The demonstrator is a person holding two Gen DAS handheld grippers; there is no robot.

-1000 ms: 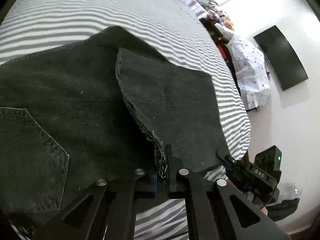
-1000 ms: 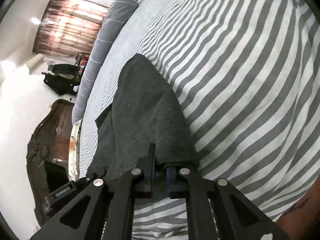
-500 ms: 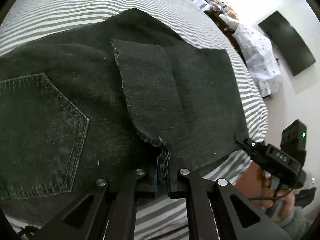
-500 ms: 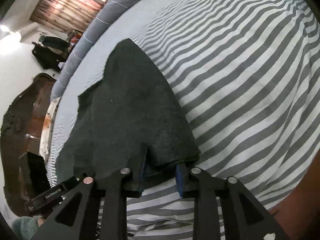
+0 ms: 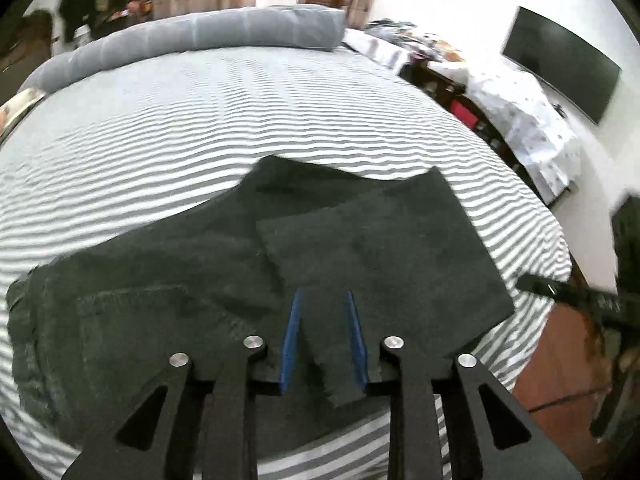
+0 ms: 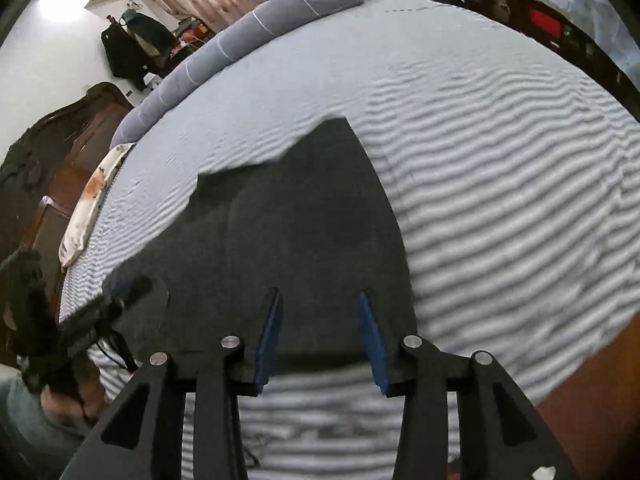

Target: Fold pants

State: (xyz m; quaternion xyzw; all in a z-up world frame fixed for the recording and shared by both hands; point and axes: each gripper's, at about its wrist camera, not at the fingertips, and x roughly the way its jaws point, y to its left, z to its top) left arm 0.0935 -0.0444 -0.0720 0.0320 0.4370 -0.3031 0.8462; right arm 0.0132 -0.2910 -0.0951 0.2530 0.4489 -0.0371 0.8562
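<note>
The dark denim pants (image 5: 192, 280) lie on the striped bed, the leg end folded back over the seat, a back pocket (image 5: 132, 328) showing at the left. My left gripper (image 5: 323, 300) is open and lifted just above the frayed hem of the folded leg. My right gripper (image 6: 318, 300) is open and empty above the near edge of the pants (image 6: 304, 216). Each gripper shows blurred at the edge of the other's view: the right one in the left wrist view (image 5: 576, 296), the left one in the right wrist view (image 6: 108, 308).
The striped sheet (image 5: 240, 112) spreads far beyond the pants. A long grey bolster (image 5: 192, 40) lies along the head of the bed. A cluttered side table (image 5: 500, 100) and a wall screen (image 5: 560, 68) stand to the right. A dark wooden headboard (image 6: 52, 152) stands at the left.
Both grippers have opened and let go of the pants, then lifted and tilted up. The folded leg now rests flat on the seat.
</note>
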